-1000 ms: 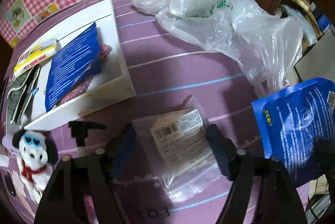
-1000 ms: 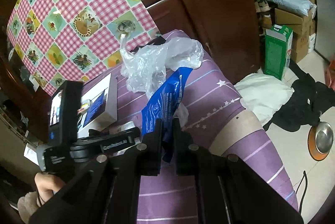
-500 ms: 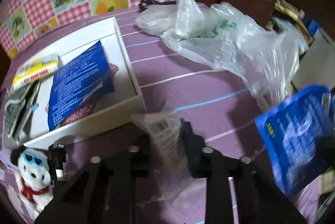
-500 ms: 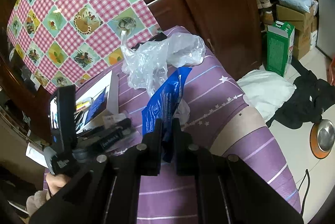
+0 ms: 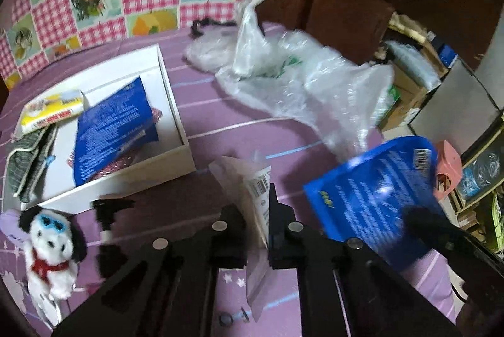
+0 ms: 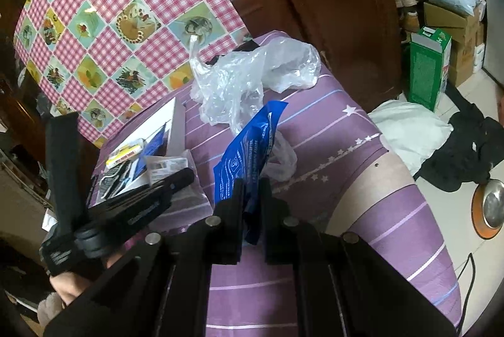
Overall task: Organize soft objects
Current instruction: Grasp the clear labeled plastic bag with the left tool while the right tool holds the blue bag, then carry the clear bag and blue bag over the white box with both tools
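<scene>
My left gripper (image 5: 257, 204) is shut on a clear labelled packet (image 5: 249, 185) and holds it upright above the purple cloth, just right of the white box's near corner. My right gripper (image 6: 251, 193) is shut on a blue pouch (image 6: 249, 145), held upright over the cloth; that pouch also shows at the right of the left wrist view (image 5: 375, 195). The white box (image 5: 176, 104) at the left holds another blue pouch (image 5: 113, 122), a yellow packet (image 5: 52, 111) and a striped cloth item (image 5: 28, 154). The left gripper also shows in the right wrist view (image 6: 176, 179).
A plush dog (image 5: 52, 245) and a small black pump bottle (image 5: 105, 217) lie left of my left gripper. Crumpled clear plastic bags (image 5: 293, 78) spread across the back right. The table edge falls off at the right toward floor clutter and a green carton (image 6: 428, 66).
My left gripper closed on the clear packet and lifted it off the cloth toward the white box. The right gripper kept hold of the blue pouch, which shifted slightly.
</scene>
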Motion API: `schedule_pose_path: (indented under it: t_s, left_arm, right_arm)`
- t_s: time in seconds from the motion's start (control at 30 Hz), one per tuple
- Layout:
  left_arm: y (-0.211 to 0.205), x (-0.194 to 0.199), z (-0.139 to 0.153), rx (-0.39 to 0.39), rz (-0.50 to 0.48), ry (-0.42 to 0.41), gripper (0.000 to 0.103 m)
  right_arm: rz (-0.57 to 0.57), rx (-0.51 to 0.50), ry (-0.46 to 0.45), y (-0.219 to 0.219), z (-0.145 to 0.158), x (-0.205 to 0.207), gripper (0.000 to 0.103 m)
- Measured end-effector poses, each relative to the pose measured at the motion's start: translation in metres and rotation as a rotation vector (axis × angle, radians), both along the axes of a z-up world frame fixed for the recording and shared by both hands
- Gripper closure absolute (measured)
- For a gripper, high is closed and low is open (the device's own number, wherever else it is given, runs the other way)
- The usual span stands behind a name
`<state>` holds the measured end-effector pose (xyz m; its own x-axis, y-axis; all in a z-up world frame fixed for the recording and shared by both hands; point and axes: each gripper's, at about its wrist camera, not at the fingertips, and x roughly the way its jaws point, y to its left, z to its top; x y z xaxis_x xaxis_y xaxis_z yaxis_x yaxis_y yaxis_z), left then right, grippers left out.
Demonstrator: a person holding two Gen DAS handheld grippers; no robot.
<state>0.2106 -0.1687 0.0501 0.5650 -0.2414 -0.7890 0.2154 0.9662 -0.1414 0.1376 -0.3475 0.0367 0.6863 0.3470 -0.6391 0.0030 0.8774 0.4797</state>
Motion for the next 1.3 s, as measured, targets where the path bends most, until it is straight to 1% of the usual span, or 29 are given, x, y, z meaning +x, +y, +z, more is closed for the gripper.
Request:
schedule_pose_path:
  t_s: [0.27, 0.37, 0.43, 0.53, 0.6, 0.73, 0.87, 0.93, 1.03, 1.13, 1.3]
  left_arm:
    - [0.021, -0.026, 0.03, -0.097, 0.0, -0.06, 0.097]
    - [0.031, -0.035, 0.036, -0.111, 0.002, -0.084, 0.097]
    - [0.041, -0.039, 0.037, -0.137, -0.003, -0.087, 0.097]
    - [0.055, -0.045, 0.039, -0.164, -0.016, -0.095, 0.097]
    - [0.062, -0.05, 0.041, -0.168, -0.037, -0.108, 0.097]
    - [0.077, -0.06, 0.047, -0.187, -0.07, -0.139, 0.097]
    - [0.087, -0.062, 0.05, -0.147, -0.075, -0.16, 0.097]
    - [0.095, -0.059, 0.049, -0.146, -0.07, -0.159, 0.097]
    - [0.106, -0.054, 0.047, -0.171, -0.057, -0.146, 0.097]
    - [0.119, -0.047, 0.044, -0.213, -0.038, -0.129, 0.097]
    - [0.131, -0.041, 0.043, -0.267, -0.014, -0.128, 0.097]
  right_arm:
    - [0.032, 0.054, -0.07, 0.001, 0.017, -0.011, 0.093]
    - [0.061, 0.068, -0.071, 0.01, 0.017, -0.011, 0.093]
    - [0.085, 0.075, -0.067, 0.019, 0.015, -0.01, 0.093]
    - [0.115, 0.063, -0.054, 0.032, 0.009, -0.007, 0.093]
    - [0.125, 0.037, -0.041, 0.039, 0.006, -0.004, 0.093]
    - [0.125, 0.02, -0.044, 0.041, 0.005, -0.004, 0.093]
    - [0.121, 0.027, -0.045, 0.037, 0.003, -0.002, 0.093]
    - [0.115, 0.018, -0.042, 0.038, 0.002, -0.001, 0.093]
    - [0.12, 0.009, -0.048, 0.04, 0.003, -0.002, 0.093]
    - [0.134, 0.0, -0.066, 0.047, 0.008, -0.002, 0.093]
    - [0.148, -0.012, -0.091, 0.06, 0.017, -0.007, 0.093]
